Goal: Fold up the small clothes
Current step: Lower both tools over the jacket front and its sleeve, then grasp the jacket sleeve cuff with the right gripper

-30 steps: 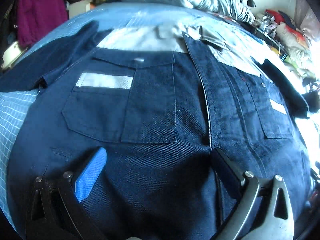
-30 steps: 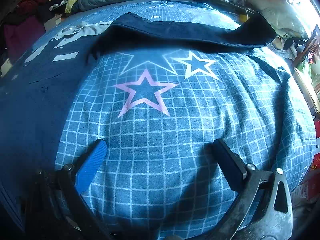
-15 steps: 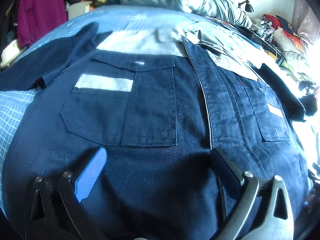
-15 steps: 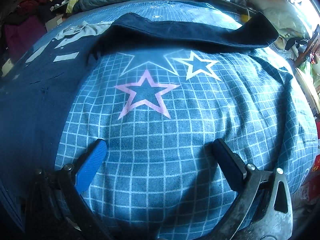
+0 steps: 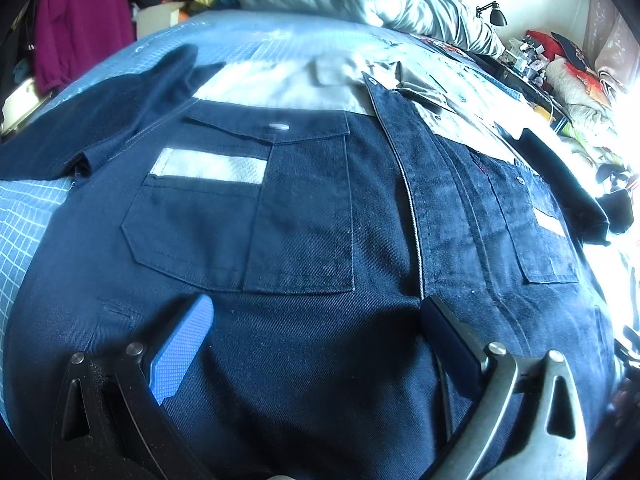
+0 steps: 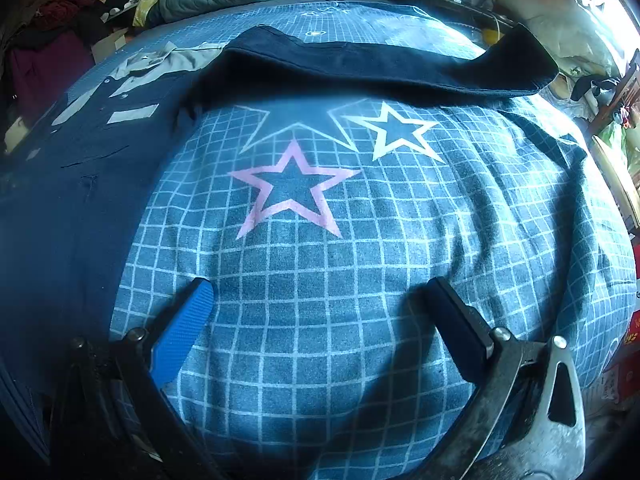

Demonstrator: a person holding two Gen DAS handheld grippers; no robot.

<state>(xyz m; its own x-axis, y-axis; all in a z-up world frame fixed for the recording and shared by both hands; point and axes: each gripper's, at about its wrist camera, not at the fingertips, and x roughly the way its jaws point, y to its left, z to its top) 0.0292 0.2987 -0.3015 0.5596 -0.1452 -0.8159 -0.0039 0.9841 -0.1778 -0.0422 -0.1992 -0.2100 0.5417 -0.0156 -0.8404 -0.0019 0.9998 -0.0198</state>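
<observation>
Shirt: a dark navy work shirt [image 5: 304,360] lies front-up and spread flat on the bed, filling most of the left wrist view; in the right wrist view it takes the left edge of the frame [image 6: 60,220].
Chest pocket: the pocket [image 5: 240,216] in the middle left of the left wrist view has a pale strip across it and a flap with a pale button [image 5: 279,126].
Placket: the buttoned front edge [image 5: 416,208] runs from the collar at the top centre down to the lower centre.
Sleeve: one sleeve [image 6: 380,64] stretches across the top of the right wrist view, lying on the bedcover.
Bedcover: blue with a white grid [image 6: 360,320], printed with a pink-outlined star [image 6: 292,188] and a white-outlined star [image 6: 394,130].
Left gripper: the gripper [image 5: 316,312] hangs low over the shirt's lower front, fingers spread wide, nothing between them.
Right gripper: the gripper [image 6: 320,300] is over bare bedcover just right of the shirt, fingers wide apart and empty.
Background: a grey quilt [image 5: 360,4] is heaped at the head of the bed.
</observation>
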